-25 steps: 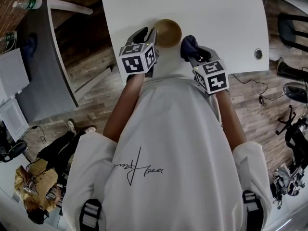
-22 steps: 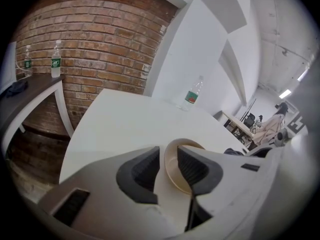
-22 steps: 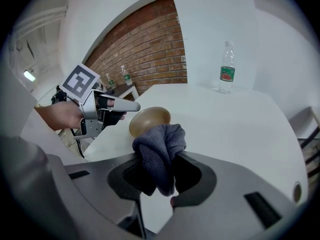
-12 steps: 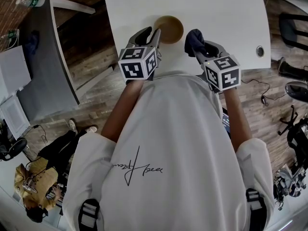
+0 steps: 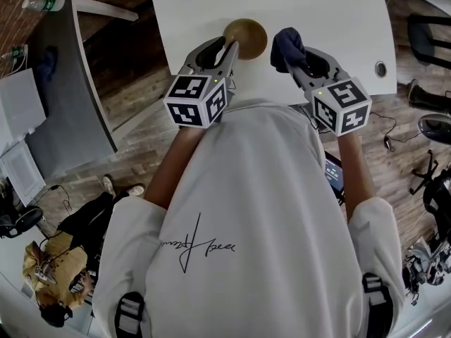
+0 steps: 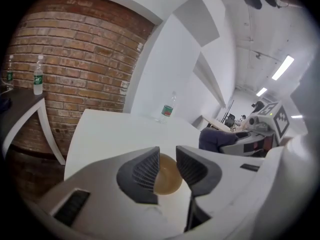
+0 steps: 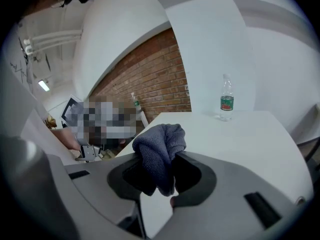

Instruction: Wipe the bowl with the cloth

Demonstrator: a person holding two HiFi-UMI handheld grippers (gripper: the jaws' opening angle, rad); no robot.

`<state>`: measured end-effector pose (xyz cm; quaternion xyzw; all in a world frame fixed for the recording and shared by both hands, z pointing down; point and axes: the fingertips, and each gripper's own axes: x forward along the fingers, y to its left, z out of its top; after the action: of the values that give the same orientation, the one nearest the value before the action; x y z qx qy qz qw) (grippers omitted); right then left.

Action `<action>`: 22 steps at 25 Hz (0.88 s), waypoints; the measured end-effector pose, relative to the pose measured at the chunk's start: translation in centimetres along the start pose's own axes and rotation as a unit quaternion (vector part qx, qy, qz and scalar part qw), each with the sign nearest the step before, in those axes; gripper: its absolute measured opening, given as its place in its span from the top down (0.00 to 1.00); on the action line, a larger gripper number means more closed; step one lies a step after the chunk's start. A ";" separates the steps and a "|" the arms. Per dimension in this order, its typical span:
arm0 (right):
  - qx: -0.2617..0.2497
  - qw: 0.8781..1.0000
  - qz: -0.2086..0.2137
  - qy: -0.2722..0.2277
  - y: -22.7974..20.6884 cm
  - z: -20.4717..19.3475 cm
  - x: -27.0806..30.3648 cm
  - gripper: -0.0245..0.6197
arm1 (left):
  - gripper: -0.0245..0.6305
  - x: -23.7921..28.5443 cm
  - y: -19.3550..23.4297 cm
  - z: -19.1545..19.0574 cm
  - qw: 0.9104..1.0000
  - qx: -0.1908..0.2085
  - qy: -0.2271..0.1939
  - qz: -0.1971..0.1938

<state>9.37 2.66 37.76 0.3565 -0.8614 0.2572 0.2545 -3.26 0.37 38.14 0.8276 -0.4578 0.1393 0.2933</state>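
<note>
Now: left gripper [image 5: 228, 48] has advanced to the round brown wooden bowl [image 5: 246, 38] at the white table [image 5: 317, 5] edge. Its jaws are closing around the bowl, not yet pressing. Right gripper [image 5: 299, 56] jaws clamp the crumpled dark-blue cloth [image 5: 287, 46]. I judge wiping is next.

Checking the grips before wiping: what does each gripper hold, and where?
Right gripper: the cloth, pinched at its bunched middle. Left gripper: nothing yet; its jaws are closing around the bowl at its rim.

The bowl [image 5: 245, 38] looks like smooth brown wood with a faint sheen. The cloth [image 7: 159, 156] is nubby dark fabric. The table [image 5: 296, 5] is smooth, matt white.
</note>
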 end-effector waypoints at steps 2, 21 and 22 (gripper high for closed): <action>-0.001 1.000 0.010 -0.017 0.2 0.8 -0.6 0.81 | 0.81 -0.4 -0.6 0.8 1.000 -0.001 -0.010 -0.010; -0.043 0.993 0.044 -0.100 3.9 6.0 -3.1 0.81 | 0.97 -4.7 -4.8 6.6 0.991 0.031 -0.112 -0.068; -0.046 0.993 0.042 -0.102 4.0 6.2 -3.2 0.81 | 0.97 -4.8 -4.7 6.7 0.991 0.037 -0.110 -0.063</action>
<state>6.78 2.79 30.18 0.3327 -0.9079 0.1901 0.1701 -2.13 1.43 28.81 0.8755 -0.4285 0.0459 0.2187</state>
